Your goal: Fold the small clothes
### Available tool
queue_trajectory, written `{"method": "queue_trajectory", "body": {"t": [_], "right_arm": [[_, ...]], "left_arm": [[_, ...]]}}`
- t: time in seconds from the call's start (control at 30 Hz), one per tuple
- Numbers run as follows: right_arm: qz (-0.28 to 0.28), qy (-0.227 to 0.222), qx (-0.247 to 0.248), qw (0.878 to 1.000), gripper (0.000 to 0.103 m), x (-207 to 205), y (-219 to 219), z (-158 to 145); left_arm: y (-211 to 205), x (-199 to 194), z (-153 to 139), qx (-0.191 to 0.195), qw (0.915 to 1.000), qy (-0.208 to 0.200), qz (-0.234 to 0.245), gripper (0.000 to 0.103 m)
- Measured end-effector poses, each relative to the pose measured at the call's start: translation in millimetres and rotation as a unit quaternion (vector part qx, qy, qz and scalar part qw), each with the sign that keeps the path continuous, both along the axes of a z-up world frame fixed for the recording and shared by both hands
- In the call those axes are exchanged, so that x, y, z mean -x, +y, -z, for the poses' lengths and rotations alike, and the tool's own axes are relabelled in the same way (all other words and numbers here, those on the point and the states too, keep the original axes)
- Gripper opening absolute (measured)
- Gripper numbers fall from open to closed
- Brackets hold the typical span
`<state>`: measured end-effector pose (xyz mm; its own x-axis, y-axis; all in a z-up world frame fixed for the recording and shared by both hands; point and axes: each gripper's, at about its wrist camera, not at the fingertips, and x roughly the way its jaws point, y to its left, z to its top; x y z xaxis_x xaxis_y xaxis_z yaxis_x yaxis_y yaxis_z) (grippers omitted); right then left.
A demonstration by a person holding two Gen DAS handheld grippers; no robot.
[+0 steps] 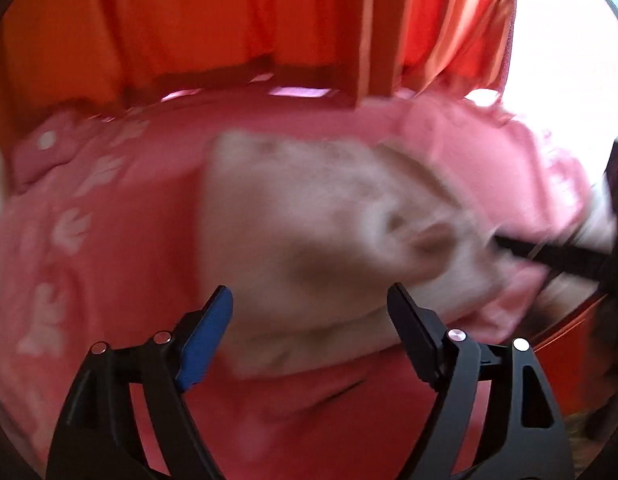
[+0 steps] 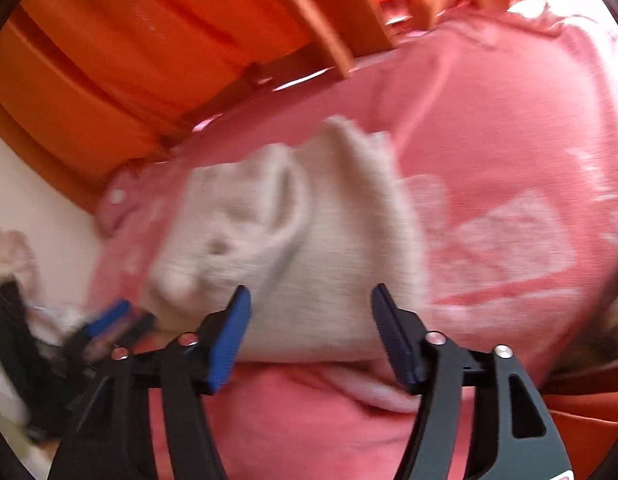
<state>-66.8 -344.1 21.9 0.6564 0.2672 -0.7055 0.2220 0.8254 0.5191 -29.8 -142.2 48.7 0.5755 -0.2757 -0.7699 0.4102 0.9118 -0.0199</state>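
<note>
A small cream knitted garment (image 1: 309, 216) lies crumpled on a pink cloth (image 1: 129, 220) printed with white shapes. My left gripper (image 1: 309, 292) hangs open just over the garment's near edge, and its pads touch nothing. At the right, a dark finger (image 1: 549, 254) of the other gripper reaches over the garment's far corner. In the right wrist view the same cream garment (image 2: 329, 240) lies on the pink cloth (image 2: 489, 120). My right gripper (image 2: 311, 292) is open above its near hem and holds nothing. The left gripper's blurred blue-padded fingers (image 2: 109, 322) show at the lower left.
Orange curtains (image 1: 229, 12) hang behind the pink cloth, with a wooden post (image 1: 361, 40) in front of them. A bright window (image 1: 569, 40) glares at the right. A white surface (image 2: 49, 200) borders the pink cloth at the left. Both views are motion-blurred.
</note>
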Motion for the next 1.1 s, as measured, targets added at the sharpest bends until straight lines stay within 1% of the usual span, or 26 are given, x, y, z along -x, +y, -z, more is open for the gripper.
{"method": "queue_trajectory", "body": {"t": [0.07, 0.13, 0.17, 0.23, 0.27, 0.3, 0.33, 0.37, 0.4, 0.47, 0.5, 0.53, 0.57, 0.6, 0.63, 0.67, 0.7, 0.73, 0.77, 0.83, 0.87, 0.9, 0.93, 1.0, 1.03, 1.1], "right_arm": [[-0.014, 0.005, -0.033, 0.999, 0.065, -14.7, 9.3, 2.6], [-0.025, 0.014, -0.052, 0.998, 0.066, -26.8, 19.5, 5.8], [-0.03, 0.02, -0.053, 0.998, 0.066, -35.1, 25.7, 8.4], [-0.042, 0.026, -0.02, 0.999, 0.065, -54.3, 39.5, 13.7], [-0.046, 0.027, -0.003, 0.999, 0.056, -58.0, 44.3, 13.3], [-0.04, 0.029, 0.018, 0.999, 0.02, -62.9, 46.5, 11.1], [-0.032, 0.012, 0.017, 0.999, 0.019, -61.2, 44.0, 0.5], [-0.026, -0.022, 0.005, 0.999, 0.017, -53.8, 39.0, -13.3], [-0.021, -0.067, 0.0, 0.998, 0.014, -41.0, 33.6, -34.5], [-0.005, -0.117, 0.009, 0.993, 0.01, -15.9, 25.3, -62.9], [0.007, -0.127, 0.017, 0.992, 0.008, -3.6, 21.0, -67.5], [0.026, -0.121, 0.039, 0.992, 0.0, 4.6, 16.5, -63.0], [0.042, -0.101, 0.064, 0.992, 0.0, 7.9, 10.2, -51.2], [0.052, -0.065, 0.088, 0.993, 0.0, 5.5, 3.3, -31.3], [0.062, 0.007, 0.101, 0.993, 0.0, -2.5, -9.7, 7.7], [0.072, 0.055, 0.104, 0.99, 0.0, -4.7, -17.9, 30.4], [0.087, 0.078, 0.082, 0.99, 0.0, 0.9, -26.2, 46.3], [0.095, 0.063, 0.038, 0.993, 0.0, 10.1, -32.3, 47.8], [0.092, 0.038, 0.005, 0.995, 0.003, 17.8, -33.7, 39.3], [0.084, 0.0, 0.011, 0.996, 0.018, 21.4, -26.1, 14.2], [0.066, -0.013, 0.018, 0.998, 0.025, 17.4, -19.4, 3.4], [0.046, -0.021, 0.017, 0.999, 0.052, 13.0, -12.2, -2.1], [0.026, -0.024, 0.007, 0.999, 0.069, 5.5, -2.5, -6.0], [-0.008, -0.016, -0.021, 1.0, 0.069, -5.5, 10.6, -3.0], [-0.027, -0.007, -0.048, 0.998, 0.07, -14.0, 19.5, 4.2], [-0.039, 0.019, -0.069, 0.997, 0.071, -26.2, 31.5, 22.7]], "left_arm": [[8.0, -1.5, 20.1, -0.032, 0.9992, 0.02, -0.012, 0.077], [9.1, -2.9, 31.8, -0.046, 0.9984, 0.025, -0.02, 0.077], [11.1, -4.1, 35.3, -0.048, 0.9982, 0.025, -0.026, 0.077], [11.9, -7.3, 39.0, -0.038, 0.9983, 0.025, -0.036, 0.071], [16.1, -8.8, 40.4, -0.032, 0.9982, 0.033, -0.038, 0.057], [26.0, -7.5, 39.8, -0.007, 0.9979, 0.052, -0.036, 0.048], [29.2, -7.9, 39.0, 0.008, 0.997, 0.064, -0.044, 0.045], [32.3, -9.3, 35.8, 0.02, 0.9962, 0.066, -0.053, 0.034], [33.0, -9.2, 32.9, 0.021, 0.9961, 0.068, -0.053, 0.032], [33.9, -6.2, 30.5, 0.033, 0.9954, 0.077, -0.046, 0.029], [33.3, -5.3, 30.5, 0.033, 0.9953, 0.08, -0.044, 0.027], [32.0, -5.0, 31.9, 0.027, 0.9953, 0.082, -0.044, 0.026], [30.4, -5.5, 35.2, 0.013, 0.9951, 0.084, -0.051, 0.023], [30.6, -7.2, 42.6, 0.006, 0.9936, 0.094, -0.062, 0.023], [32.2, -7.9, 47.9, 0.011, 0.9923, 0.103, -0.068, 0.023], [33.1, -6.6, 49.8, 0.014, 0.9918, 0.105, -0.071, 0.023], [31.8, -5.9, 47.8, 0.012, 0.992, 0.103, -0.071, 0.023], [30.3, -3.1, 44.2, 0.008, 0.9927, 0.098, -0.069, 0.024], [29.5, -0.8, 40.7, 0.004, 0.9934, 0.094, -0.066, 0.025], [31.5, 2.3, 36.7, 0.008, 0.9936, 0.092, -0.065, 0.026], [33.1, 3.3, 37.3, 0.012, 0.9932, 0.094, -0.068, 0.026], [34.1, 2.2, 38.8, 0.013, 0.9929, 0.095, -0.07, 0.026], [33.5, 1.6, 40.9, 0.011, 0.9925, 0.098, -0.072, 0.026], [32.8, 0.6, 43.2, 0.006, 0.9926, 0.098, -0.072, 0.026], [33.9, -3.6, 43.5, 0.005, 0.9927, 0.097, -0.072, 0.026], [34.1, -3.5, 43.4, 0.003, 0.9927, 0.097, -0.072, 0.026]]}}
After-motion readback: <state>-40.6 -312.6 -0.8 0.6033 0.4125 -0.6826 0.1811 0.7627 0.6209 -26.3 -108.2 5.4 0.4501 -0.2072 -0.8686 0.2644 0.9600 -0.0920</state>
